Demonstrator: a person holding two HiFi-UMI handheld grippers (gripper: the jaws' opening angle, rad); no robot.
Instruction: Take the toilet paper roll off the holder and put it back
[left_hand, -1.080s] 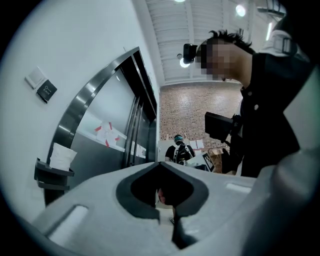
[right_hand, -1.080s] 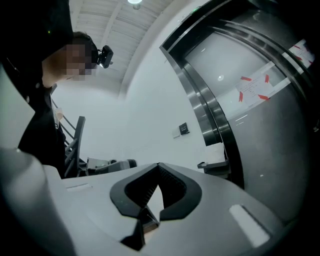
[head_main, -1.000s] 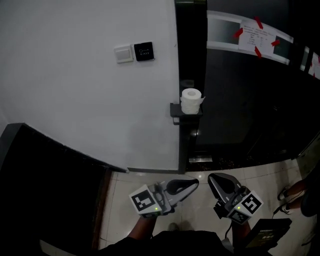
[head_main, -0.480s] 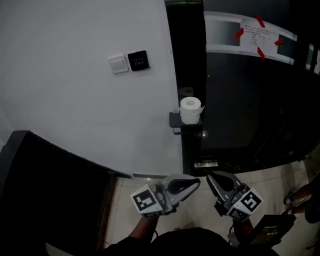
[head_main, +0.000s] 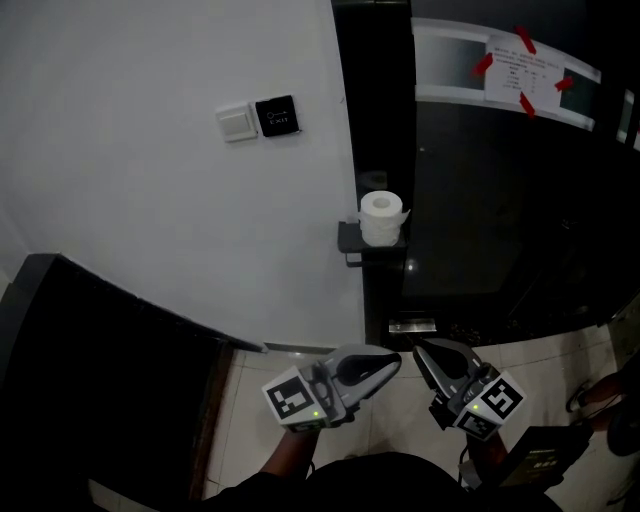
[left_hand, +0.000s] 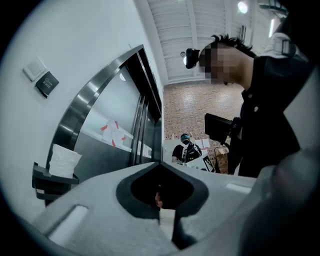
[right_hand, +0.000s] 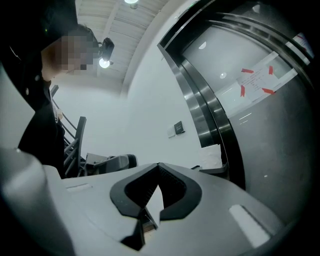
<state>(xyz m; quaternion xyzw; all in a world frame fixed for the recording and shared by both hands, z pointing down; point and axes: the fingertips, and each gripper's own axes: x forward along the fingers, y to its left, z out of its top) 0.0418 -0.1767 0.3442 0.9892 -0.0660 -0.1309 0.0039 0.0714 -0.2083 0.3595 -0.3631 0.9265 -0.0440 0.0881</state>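
Note:
A white toilet paper roll (head_main: 381, 217) stands upright on a small black holder shelf (head_main: 350, 240) fixed to the dark door frame. The same roll (left_hand: 62, 161) shows at the left of the left gripper view, and small as the roll (right_hand: 212, 156) in the right gripper view. My left gripper (head_main: 392, 361) hangs low, well below the shelf, jaws shut with nothing in them. My right gripper (head_main: 422, 351) sits beside it, also shut and empty. Both grippers are far from the roll.
A white wall (head_main: 150, 220) with a light switch (head_main: 236, 122) and a black exit button (head_main: 275, 115) is on the left. A dark glossy door (head_main: 500, 200) with a taped paper notice (head_main: 525, 73) is on the right. A dark counter edge (head_main: 90, 340) lies at lower left.
The view has shifted a little, so the roll and shelf sit slightly higher and more centred. Both grippers have stayed low and shut.

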